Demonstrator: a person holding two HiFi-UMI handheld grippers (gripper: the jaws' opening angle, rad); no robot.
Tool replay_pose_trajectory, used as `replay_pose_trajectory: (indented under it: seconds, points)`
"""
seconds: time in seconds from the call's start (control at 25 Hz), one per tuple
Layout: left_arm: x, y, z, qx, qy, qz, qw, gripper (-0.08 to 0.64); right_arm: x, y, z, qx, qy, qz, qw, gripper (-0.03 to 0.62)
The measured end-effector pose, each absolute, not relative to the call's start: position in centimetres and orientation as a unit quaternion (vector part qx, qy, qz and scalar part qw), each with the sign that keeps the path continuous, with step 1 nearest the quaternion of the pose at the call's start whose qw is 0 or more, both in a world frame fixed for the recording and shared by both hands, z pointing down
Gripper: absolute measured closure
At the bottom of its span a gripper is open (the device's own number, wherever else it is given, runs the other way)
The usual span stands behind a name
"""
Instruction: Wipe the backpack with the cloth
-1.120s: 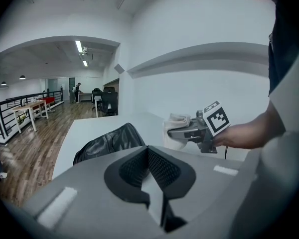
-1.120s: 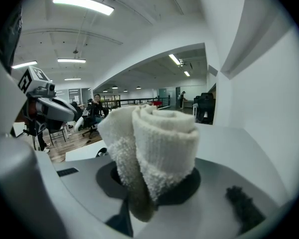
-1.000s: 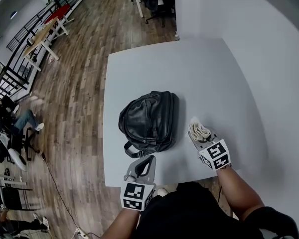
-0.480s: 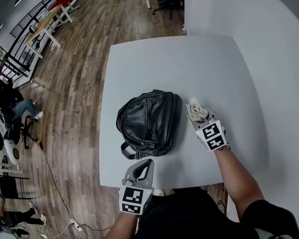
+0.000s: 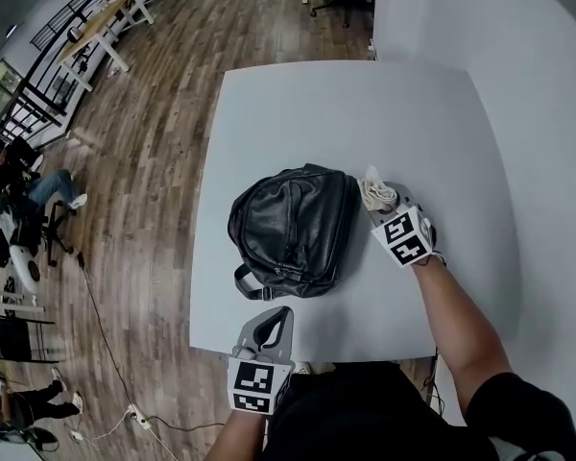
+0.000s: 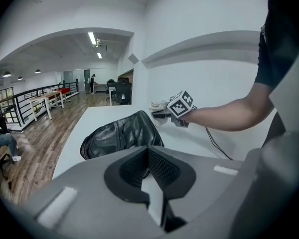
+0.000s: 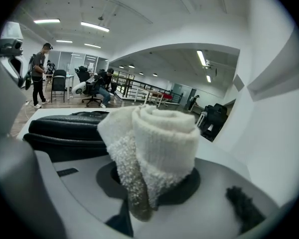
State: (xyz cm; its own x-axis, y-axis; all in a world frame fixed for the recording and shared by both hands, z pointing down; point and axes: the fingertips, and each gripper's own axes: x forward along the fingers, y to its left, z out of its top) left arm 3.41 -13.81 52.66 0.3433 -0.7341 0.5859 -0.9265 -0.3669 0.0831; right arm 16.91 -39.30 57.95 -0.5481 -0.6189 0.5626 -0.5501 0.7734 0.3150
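head view showed the black backpack (image 5: 293, 230) lying flat on the grey table (image 5: 365, 104). the right gripper (image 5: 382, 203) sat just beside the bag's right edge, jaws clamped on a rolled cloth (image 5: 376, 192). the left gripper (image 5: 272, 323) hung at the near table edge, jaws together and empty. the cloth was thick, nubbly cream towelling; the bag looked smooth, creased and glossy. recommendation: lay the roll's soft face on the bag and press lightly, so the bag does not slide.

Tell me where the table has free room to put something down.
The far half of the table, beyond the backpack, is bare. So is the strip between the right tongs and the table's right edge. It is crowded where the cloth is beside the backpack, and the near strip by the left tongs is narrow.
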Motion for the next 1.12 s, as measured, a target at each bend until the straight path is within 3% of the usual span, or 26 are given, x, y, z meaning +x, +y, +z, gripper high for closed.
replay_pose_trajectory:
  seconds: [1.12]
  points:
    - [2.6, -13.2, 52.0, 0.799, -0.521, 0.224, 0.202, 0.554, 14.5, -32.4, 58.1, 0.294, -0.879, -0.083, 0.367, 0.503]
